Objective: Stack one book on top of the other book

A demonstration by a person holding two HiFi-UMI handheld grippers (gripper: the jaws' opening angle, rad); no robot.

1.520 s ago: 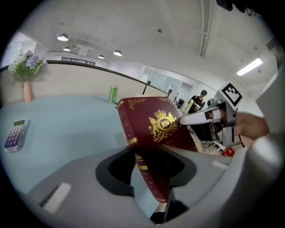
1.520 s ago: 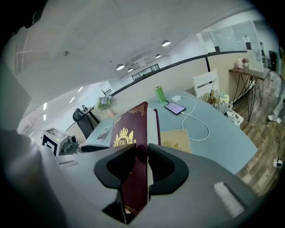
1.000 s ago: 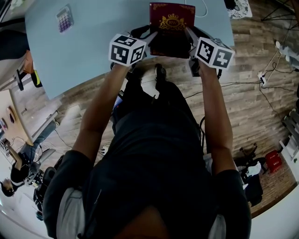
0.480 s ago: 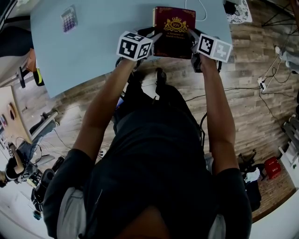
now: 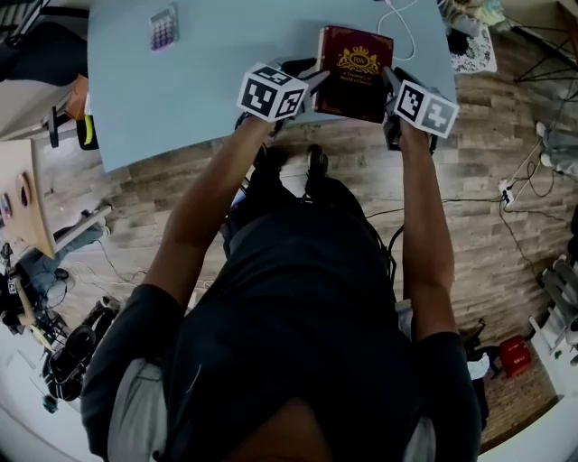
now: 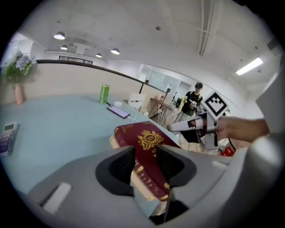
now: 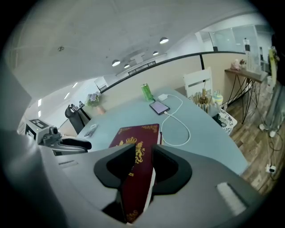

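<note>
Fingers (image 6: 119,165) first: clenched on the maroon book (image 5: 354,68) from both sides, at the spine edge by the left gripper (image 6: 143,162), at the page edge by the right gripper (image 7: 142,167). Held over the near rim of the blue table (image 5: 226,81), long axis running away from the body, midway between both grippers, equally near each. Cannot pick out a second book beneath.

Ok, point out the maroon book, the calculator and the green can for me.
maroon book (image 5: 354,88), head view, on its front cover just below the gold crest.
calculator (image 5: 163,28), head view, on its keypad.
green can (image 6: 104,94), left gripper view, on the middle of its side.
</note>
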